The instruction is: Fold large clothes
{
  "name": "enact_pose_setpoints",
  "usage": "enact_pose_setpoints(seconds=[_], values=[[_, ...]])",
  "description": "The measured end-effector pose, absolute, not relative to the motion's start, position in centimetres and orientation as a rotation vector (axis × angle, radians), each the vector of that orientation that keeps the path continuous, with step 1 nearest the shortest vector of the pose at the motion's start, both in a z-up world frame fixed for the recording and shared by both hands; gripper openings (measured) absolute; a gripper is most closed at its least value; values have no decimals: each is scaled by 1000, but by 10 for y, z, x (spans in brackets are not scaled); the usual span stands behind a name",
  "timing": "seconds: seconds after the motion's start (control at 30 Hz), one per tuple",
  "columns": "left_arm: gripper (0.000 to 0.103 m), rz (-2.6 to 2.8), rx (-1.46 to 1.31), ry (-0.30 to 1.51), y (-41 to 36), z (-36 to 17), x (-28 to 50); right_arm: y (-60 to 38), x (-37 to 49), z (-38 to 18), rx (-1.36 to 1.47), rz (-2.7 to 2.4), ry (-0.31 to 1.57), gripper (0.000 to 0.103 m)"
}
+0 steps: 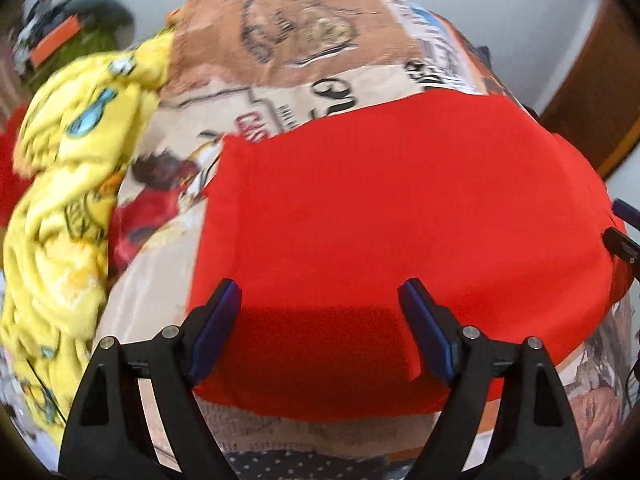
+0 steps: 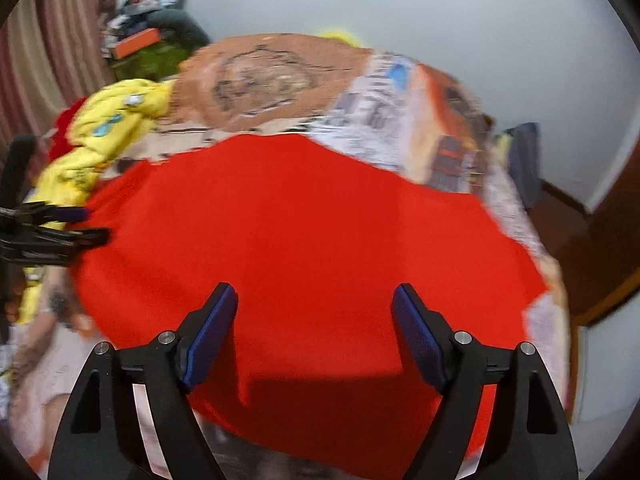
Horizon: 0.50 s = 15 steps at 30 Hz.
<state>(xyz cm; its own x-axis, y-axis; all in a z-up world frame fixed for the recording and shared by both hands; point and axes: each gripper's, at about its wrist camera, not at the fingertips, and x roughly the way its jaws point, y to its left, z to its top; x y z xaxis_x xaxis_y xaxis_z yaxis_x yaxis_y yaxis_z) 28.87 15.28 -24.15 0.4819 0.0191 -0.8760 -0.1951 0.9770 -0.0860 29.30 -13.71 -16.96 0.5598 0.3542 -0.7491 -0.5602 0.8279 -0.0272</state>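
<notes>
Red garment (image 1: pixel 400 216): spread flat on the bed (image 1: pixel 280 32), filling centre frame in both views.
Left claw (image 1: pixel 320 300): wide apart, holding nothing, above the near hem's lower-left stretch.
Right claw (image 2: pixel 314 300): equally wide, empty, over the hem's other end.
Key relation: cloth lies directly below and ahead; hem runs crosswise between claws.
Yellow cloth (image 1: pixel 72 184): heaped at left.

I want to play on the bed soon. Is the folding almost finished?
Not yet. The red cloth already lies flat on the printed bedspread, with a strip turned in along one side. Right now nothing is held: the left gripper and right gripper are both open above its near edge. Its remaining folds are left, and the yellow garment lies crumpled beside it.
</notes>
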Motion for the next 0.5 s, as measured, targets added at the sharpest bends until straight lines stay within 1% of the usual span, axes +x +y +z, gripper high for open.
enact_pose_setpoints(seconds=[0.07, 0.2, 0.37, 0.5], values=[[83, 154, -205, 1056, 160, -242, 282, -150, 297, -173, -275, 511, 824, 78], [83, 265, -161, 1059, 173, -250, 269, -186, 310, -179, -134, 454, 904, 79], [83, 331, -211, 1076, 192, -262, 245, -214, 312, -188, -113, 333, 922, 79], [83, 368, -211, 1074, 199, -260, 230, -230, 310, -191, -126, 284, 936, 79]])
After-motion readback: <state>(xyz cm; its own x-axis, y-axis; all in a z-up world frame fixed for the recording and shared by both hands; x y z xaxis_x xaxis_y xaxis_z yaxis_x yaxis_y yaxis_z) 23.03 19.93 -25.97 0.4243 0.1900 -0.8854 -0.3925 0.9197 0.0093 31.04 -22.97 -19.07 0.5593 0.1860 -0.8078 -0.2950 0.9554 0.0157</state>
